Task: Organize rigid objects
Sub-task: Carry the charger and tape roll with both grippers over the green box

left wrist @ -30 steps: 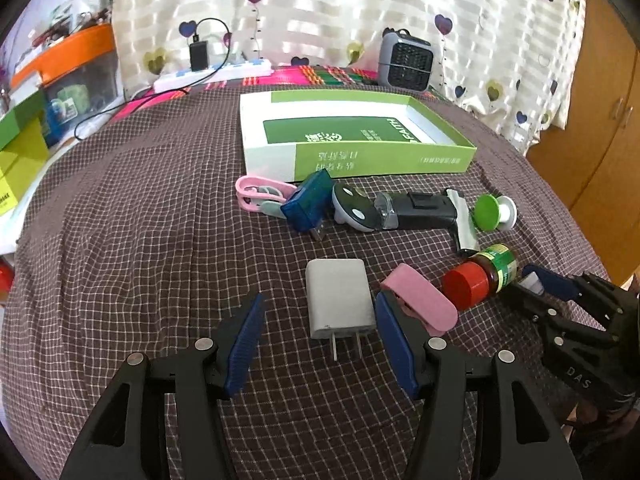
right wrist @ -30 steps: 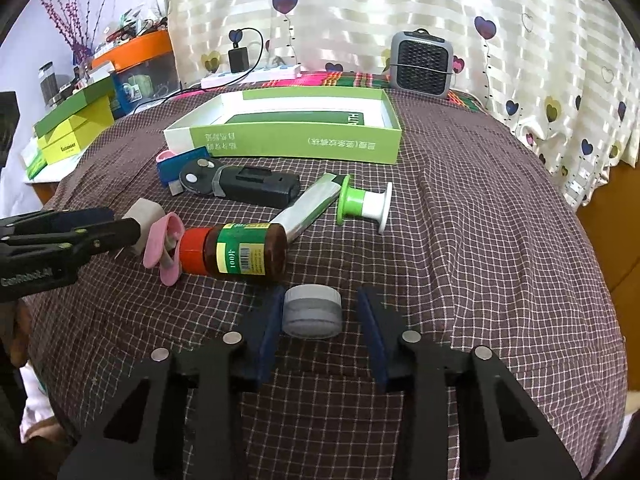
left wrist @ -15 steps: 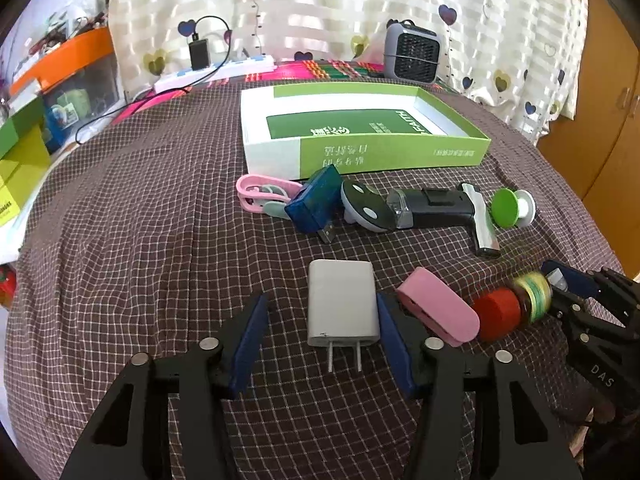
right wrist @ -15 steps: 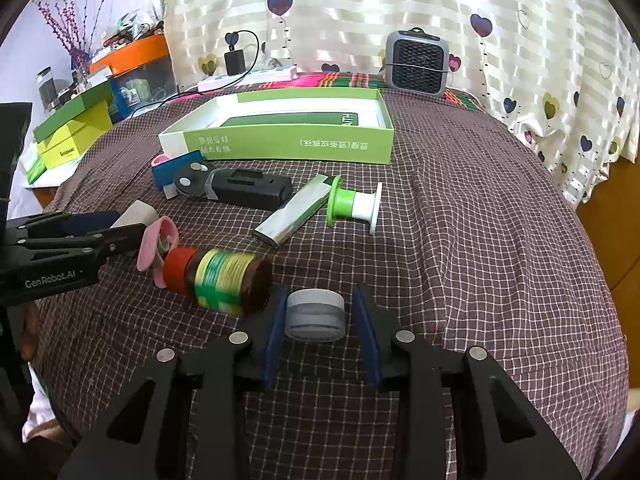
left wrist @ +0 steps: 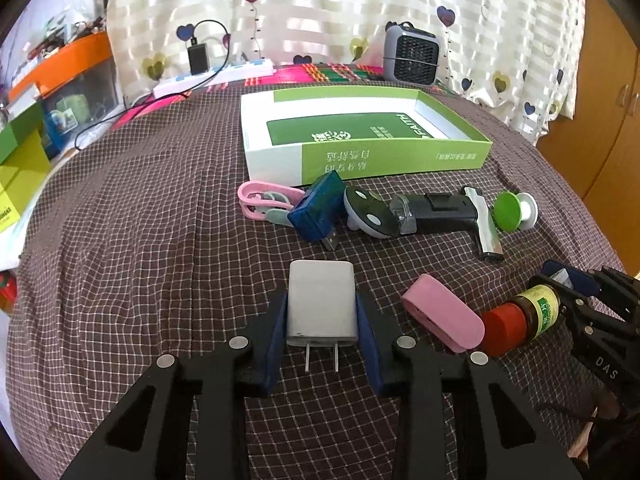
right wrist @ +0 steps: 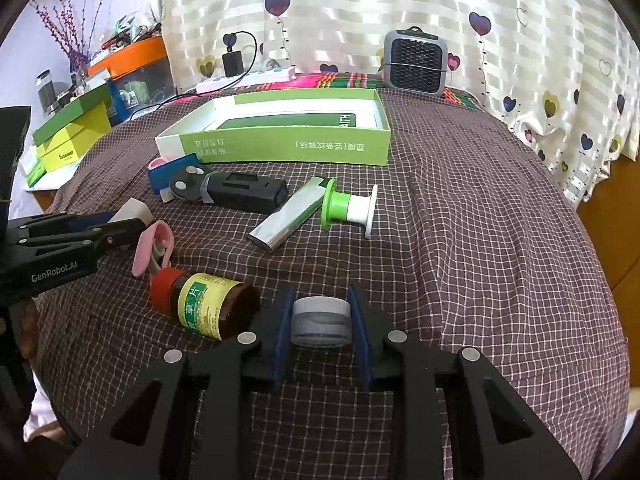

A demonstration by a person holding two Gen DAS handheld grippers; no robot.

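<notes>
White charger (left wrist: 322, 304) lies prongs-toward-camera between the blue pads of the left claw (left wrist: 322, 322), whose jaws are closing against its sides; the right claw (right wrist: 320, 322) — angled down likewise — is closing on a small grey jar (right wrist: 320, 321). Both rest on the checked bench cloth (right wrist: 460, 220), the brown bottle (right wrist: 208, 306) beside them. Farther back sits the green box (left wrist: 360, 136), then a heart-print curtain (right wrist: 360, 4).
</notes>
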